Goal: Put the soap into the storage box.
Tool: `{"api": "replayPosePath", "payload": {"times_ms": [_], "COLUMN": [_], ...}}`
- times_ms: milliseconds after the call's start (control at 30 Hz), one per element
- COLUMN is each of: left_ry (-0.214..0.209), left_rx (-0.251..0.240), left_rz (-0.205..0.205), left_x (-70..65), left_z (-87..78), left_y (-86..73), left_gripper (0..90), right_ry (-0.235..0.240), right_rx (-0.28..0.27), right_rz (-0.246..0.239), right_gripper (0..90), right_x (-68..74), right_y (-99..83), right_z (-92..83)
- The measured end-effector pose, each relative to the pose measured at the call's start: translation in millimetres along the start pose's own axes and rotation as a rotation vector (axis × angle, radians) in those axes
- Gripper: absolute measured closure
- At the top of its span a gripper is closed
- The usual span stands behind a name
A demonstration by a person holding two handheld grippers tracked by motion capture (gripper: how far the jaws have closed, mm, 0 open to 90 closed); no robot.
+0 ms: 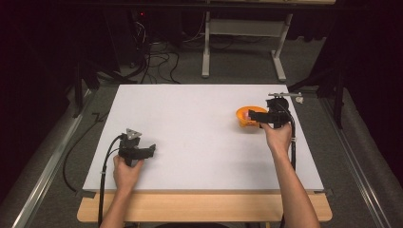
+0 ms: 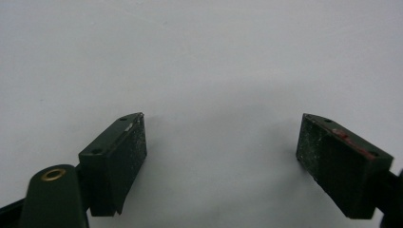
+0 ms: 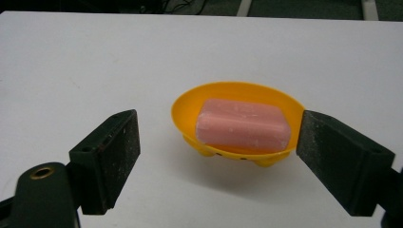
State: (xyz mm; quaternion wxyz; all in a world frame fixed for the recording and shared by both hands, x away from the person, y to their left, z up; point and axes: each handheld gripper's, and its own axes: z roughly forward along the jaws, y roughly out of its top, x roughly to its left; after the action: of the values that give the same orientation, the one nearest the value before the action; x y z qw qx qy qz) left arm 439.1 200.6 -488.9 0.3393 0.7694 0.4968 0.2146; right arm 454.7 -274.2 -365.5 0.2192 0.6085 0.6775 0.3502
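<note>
Here we held the right claw [image 3: 218, 156] released at the orange soap dish [image 3: 237, 121], far right on the white tabletop [image 1: 199, 133]; its right pad [image 3: 340, 159] sat against the rim. The pink soap bar [image 3: 243, 125] lay inside. Centring both pads across the rim seemed wise before closing. Our left claw [image 2: 221, 156], also released, idled near left.

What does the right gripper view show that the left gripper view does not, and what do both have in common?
Right gripper view: an orange soap dish holding a pink soap bar, between the open jaws of the right gripper; one jaw sits at the dish's rim. Dark floor lies past the table's far edge.
Left gripper view: the left gripper, its jaws open with nothing between them.
Both: two black jaws spread apart over the white table.
</note>
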Motion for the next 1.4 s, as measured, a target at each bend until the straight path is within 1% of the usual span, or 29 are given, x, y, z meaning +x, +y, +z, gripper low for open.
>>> {"api": "replayPosePath", "payload": {"times_ms": [100, 167, 300, 400, 467, 900, 1167, 1400], "left_ry": [-0.001, 0.0, 0.0, 0.0, 0.0, 0.0, 0.0, 0.0], "left_rx": [0.001, 0.0, 0.0, 0.0, 0.0, 0.0, 0.0, 0.0], "left_rz": [0.001, 0.001, 0.001, 0.001, 0.001, 0.001, 0.0, 0.001], "left_x": [0.1, 0.0, 0.0, 0.0, 0.0, -0.1, -0.1, 0.0], "left_z": [-0.1, 0.0, 0.0, 0.0, 0.0, 0.0, 0.0, 0.0], "left_y": [0.1, 0.0, 0.0, 0.0, 0.0, 0.0, 0.0, 0.0], "left_gripper": [17.6, 17.6, 17.6, 17.6, 17.6, 17.6, 17.6, 17.6], "right_ry": [0.009, 0.017, 0.028, 0.026, 0.029, 0.063, 0.088, 0.104], "right_rx": [-0.004, -0.021, -0.032, -0.03, -0.039, -0.074, -0.082, -0.084], "right_rz": [-0.003, -0.005, -0.014, -0.026, -0.03, -0.066, -0.07, -0.087], "right_gripper": [15.4, 15.8, 16.1, 16.1, 16.5, 17.5, 17.9, 18.0], "right_x": [0.9, 2.0, 5.2, 7.1, 8.3, 19.9, 24.9, 31.4], "right_y": [-2.2, -4.2, -10.2, -14.2, -16.6, -31.7, -39.9, -47.5], "right_z": [-3.6, -6.8, -12.0, -14.0, -15.7, -25.6, -25.7, -24.5]}}
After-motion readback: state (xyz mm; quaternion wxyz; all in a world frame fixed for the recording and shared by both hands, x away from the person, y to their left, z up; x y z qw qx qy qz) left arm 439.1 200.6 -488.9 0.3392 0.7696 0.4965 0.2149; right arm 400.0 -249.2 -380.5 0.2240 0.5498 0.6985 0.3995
